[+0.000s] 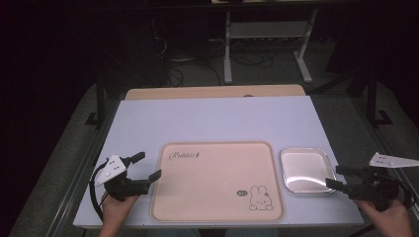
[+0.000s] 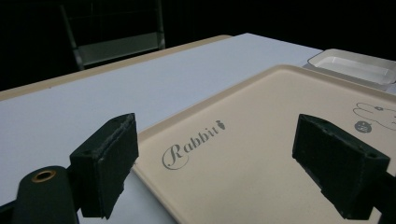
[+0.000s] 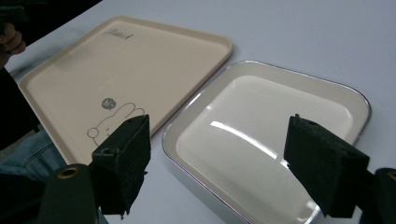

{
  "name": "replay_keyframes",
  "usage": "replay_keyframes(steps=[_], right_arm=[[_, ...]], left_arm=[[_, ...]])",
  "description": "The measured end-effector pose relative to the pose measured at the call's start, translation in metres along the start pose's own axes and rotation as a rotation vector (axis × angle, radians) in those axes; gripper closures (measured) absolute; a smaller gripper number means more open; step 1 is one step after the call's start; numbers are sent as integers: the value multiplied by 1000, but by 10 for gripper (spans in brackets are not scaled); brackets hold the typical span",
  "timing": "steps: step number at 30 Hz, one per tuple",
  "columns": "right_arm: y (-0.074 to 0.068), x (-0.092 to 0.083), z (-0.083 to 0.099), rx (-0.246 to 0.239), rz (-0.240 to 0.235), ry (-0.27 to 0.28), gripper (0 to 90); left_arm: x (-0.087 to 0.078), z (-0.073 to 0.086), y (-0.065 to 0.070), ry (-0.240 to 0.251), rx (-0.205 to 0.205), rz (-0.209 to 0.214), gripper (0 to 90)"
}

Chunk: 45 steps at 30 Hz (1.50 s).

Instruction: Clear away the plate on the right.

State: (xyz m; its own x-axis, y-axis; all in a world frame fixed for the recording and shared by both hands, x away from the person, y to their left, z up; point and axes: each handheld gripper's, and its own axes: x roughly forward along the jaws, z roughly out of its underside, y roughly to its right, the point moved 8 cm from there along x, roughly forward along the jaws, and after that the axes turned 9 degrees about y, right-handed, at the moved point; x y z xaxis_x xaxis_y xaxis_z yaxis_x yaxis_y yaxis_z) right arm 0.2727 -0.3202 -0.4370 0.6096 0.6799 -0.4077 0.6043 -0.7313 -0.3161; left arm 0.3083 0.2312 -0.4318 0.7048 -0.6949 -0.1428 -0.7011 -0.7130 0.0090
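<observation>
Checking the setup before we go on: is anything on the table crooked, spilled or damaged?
Nothing stands out. The beige rabbit tray lies flat and square to the table, and the small metal tray sits level just to its right. Both look empty and clean, with no spills, dents or cracks visible.

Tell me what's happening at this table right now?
A person sits at a white table with a two-jaw gripper in each hand. The left gripper is open beside the left edge of a beige rabbit-print tray, holding nothing. The right gripper is open too, aimed at the near right edge of a small shiny metal dish that lies just right of the tray. Both tray and dish are bare, and nothing is gripped yet.
</observation>
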Motion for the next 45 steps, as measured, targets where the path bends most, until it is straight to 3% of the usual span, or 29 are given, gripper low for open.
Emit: replay_keyframes(steps=[7,11,16,21,23,28,34,40,42,45], right_arm=[[18,-1,3,48,16,-27,245],[30,-1,5,111,35,-66,256],[47,0,6,196,55,-112,330],[64,4,5,294,53,-154,367],[69,8,5,343,29,-167,367],[82,14,5,407,56,-213,410],[92,19,6,448,93,-257,472],[95,24,5,493,98,-300,566],[97,25,5,515,122,-324,590],[97,27,4,520,124,-328,612]], left_arm=[[0,0,1,-1,1,-1,139],[0,0,0,-1,2,-2,139],[1,1,1,-4,-2,2,139],[2,1,1,-7,-2,5,139],[2,1,1,-6,-3,4,139],[1,1,0,-4,-5,3,139],[1,1,0,-2,-8,1,139],[1,1,0,-1,-3,-1,140],[0,0,0,1,1,-3,140],[0,0,0,4,0,-4,141]])
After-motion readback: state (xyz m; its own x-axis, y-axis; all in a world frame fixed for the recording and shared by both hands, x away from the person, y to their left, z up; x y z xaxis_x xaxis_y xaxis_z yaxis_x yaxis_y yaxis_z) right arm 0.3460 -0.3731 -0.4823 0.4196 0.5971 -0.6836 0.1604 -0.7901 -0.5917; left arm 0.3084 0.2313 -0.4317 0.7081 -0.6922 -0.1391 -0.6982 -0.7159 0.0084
